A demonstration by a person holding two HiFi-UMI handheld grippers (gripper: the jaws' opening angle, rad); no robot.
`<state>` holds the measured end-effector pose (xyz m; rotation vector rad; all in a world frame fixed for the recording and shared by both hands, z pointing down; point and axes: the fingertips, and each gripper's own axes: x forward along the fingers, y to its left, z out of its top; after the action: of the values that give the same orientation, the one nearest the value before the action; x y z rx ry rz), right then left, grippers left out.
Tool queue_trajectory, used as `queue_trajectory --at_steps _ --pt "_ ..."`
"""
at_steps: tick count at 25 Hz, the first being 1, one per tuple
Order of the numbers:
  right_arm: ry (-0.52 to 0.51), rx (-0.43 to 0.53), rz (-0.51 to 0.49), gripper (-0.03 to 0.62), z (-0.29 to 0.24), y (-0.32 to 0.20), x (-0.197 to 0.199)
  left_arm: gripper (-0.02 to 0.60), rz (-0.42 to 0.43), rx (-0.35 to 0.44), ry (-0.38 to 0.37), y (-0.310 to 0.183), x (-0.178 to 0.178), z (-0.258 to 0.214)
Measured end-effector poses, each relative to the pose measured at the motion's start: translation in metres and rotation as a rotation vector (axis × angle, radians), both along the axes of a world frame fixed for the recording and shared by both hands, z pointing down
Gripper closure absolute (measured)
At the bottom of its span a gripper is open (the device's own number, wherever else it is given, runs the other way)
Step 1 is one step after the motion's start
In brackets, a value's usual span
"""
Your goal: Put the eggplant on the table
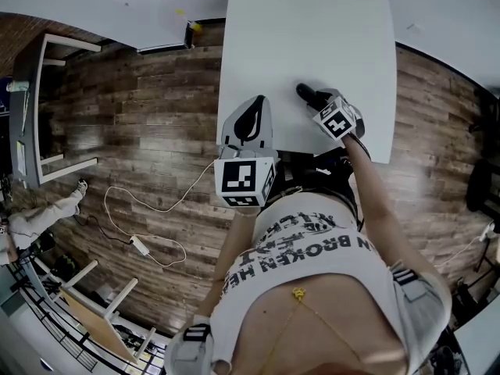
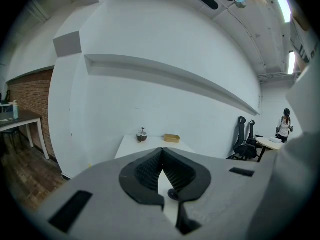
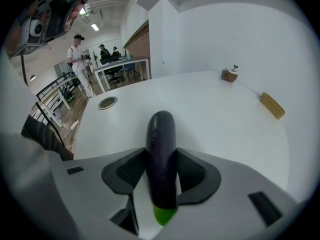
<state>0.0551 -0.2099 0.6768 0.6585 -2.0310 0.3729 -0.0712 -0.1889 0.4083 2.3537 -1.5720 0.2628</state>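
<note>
The eggplant (image 3: 161,129) is dark purple and long, with its green stem end toward the camera. My right gripper (image 3: 161,152) is shut on it, and its rounded tip sticks out past the jaws. In the head view the eggplant (image 1: 307,94) hangs over the near part of the white table (image 1: 312,37), held by the right gripper (image 1: 317,102); whether it touches the top I cannot tell. My left gripper (image 1: 252,109) hovers at the table's near left edge. In its own view the left gripper (image 2: 160,153) is shut with nothing between the pads.
At the table's far end stand a shallow wooden tray (image 3: 272,105) and a small brown bowl-like object (image 3: 230,74). A round cable grommet (image 3: 107,102) sits in the tabletop at left. A white cable (image 1: 148,248) lies on the wooden floor. People and desks are behind.
</note>
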Motion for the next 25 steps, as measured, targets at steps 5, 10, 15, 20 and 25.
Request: queue_trajectory --at_steps 5,10,15,20,25 --pt "-0.021 -0.006 0.02 0.405 0.0017 0.0011 0.0022 0.578 -0.002 0.0 -0.001 0.0019 0.0 0.0011" --pt "-0.022 -0.004 0.007 0.405 0.0019 0.0 0.0024 0.578 0.003 0.002 0.001 0.0025 0.004 -0.0003" --pt "-0.022 -0.009 0.009 0.405 0.001 -0.0012 0.0018 0.578 0.004 0.003 -0.001 0.0017 0.0033 -0.0013" --pt "-0.028 -0.01 0.011 0.405 0.0021 -0.0002 0.003 0.578 0.003 0.004 -0.002 0.003 0.0053 -0.0008" --pt "-0.028 -0.016 0.014 0.405 0.0025 0.0011 0.0032 0.578 0.005 0.004 -0.003 0.0057 0.0062 0.0003"
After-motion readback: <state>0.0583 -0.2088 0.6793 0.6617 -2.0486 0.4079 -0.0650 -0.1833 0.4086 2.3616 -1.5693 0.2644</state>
